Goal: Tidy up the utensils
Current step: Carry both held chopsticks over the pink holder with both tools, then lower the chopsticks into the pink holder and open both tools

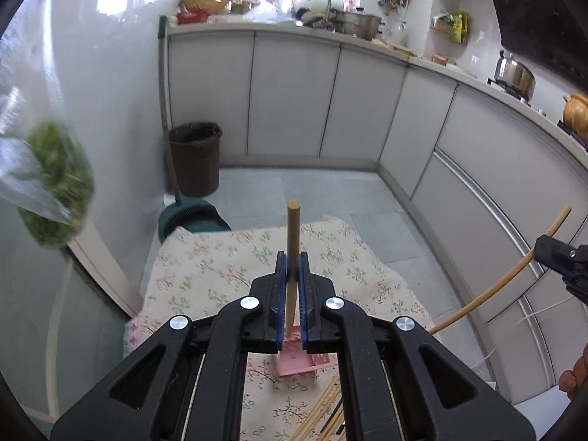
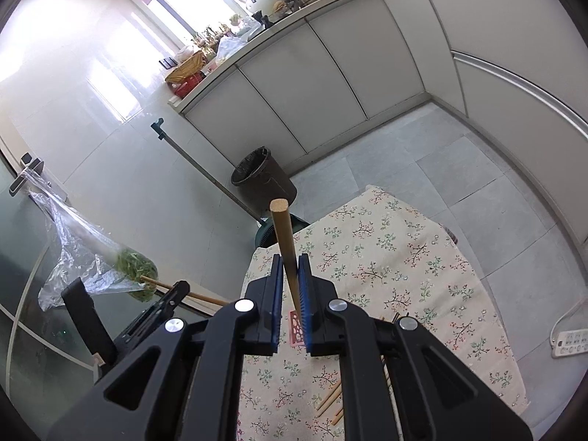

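1. Left tool (image 1: 293,268): the jaws are closed on a wooden chopstick (image 1: 293,242), clamped between the blue pads (image 1: 280,286). The stick stands nearly upright in the left wrist view, its blunt end at 12 o'clock above the jaws and its lower end passing down behind the pads.
2. Right tool (image 2: 290,275): the jaws are closed on a second chopstick (image 2: 284,235), whose cut round end points toward 12 o'clock in the right wrist view. In the left wrist view this tool (image 1: 566,257) appears at 3 o'clock, with its stick running from 2 o'clock down toward 5 o'clock.
3. In the right wrist view, the left tool (image 2: 172,294) sits at 8 o'clock with its own stick projecting sideways.
4. Pink utensil holder (image 1: 294,362): it lies on the tabletop directly below the left tool's jaws. In the right wrist view only a slotted pink edge shows between the jaws.
5. Loose chopsticks (image 1: 323,411): a bundle rests on the floral cloth (image 1: 205,275) at 5 o'clock of the holder, near the lower frame edge. Whether it touches the holder cannot be determined.
6. Tabletop: covered by the floral cloth, which hangs over the far edge.
7. Beyond the tabletop at 11 o'clock: a green dustpan (image 1: 194,217) with a long handle, then a dark waste bin (image 1: 196,158) on the tiled floor.
8. At 9 o'clock: a clear plastic bag of greens (image 2: 125,268) hangs from a door handle.
9. Farthest: grey cabinets (image 1: 294,95) under a cluttered worktop.
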`<action>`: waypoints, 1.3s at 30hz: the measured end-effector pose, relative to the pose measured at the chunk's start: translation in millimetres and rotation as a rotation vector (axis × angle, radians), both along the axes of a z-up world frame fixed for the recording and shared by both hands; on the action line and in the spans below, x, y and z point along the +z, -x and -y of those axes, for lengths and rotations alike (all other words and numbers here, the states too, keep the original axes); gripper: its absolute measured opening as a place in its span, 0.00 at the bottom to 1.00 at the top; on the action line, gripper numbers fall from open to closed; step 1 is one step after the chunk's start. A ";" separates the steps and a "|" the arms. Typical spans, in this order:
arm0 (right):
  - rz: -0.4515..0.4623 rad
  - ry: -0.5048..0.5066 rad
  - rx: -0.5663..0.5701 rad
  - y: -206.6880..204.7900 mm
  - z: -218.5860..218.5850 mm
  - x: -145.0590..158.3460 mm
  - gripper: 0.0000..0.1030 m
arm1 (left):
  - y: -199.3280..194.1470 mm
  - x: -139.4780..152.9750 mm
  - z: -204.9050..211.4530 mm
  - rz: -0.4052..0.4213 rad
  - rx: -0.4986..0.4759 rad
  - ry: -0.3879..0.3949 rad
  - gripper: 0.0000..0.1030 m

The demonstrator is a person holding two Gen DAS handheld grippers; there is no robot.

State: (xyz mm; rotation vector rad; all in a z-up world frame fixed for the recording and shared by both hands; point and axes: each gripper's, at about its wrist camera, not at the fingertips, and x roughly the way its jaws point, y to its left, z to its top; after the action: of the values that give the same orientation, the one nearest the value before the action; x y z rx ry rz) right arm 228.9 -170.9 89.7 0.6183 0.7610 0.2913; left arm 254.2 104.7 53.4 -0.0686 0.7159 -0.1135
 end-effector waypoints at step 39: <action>-0.004 0.287 0.120 -54.2 -132.3 -81.9 0.33 | 57.2 -36.3 -77.3 0.051 0.276 0.183 0.55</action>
State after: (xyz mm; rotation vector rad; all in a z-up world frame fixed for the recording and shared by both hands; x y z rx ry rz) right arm 283.1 -38.6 7.7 0.3034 0.8269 0.2847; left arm 197.0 182.0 17.1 -0.3371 0.6372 0.0835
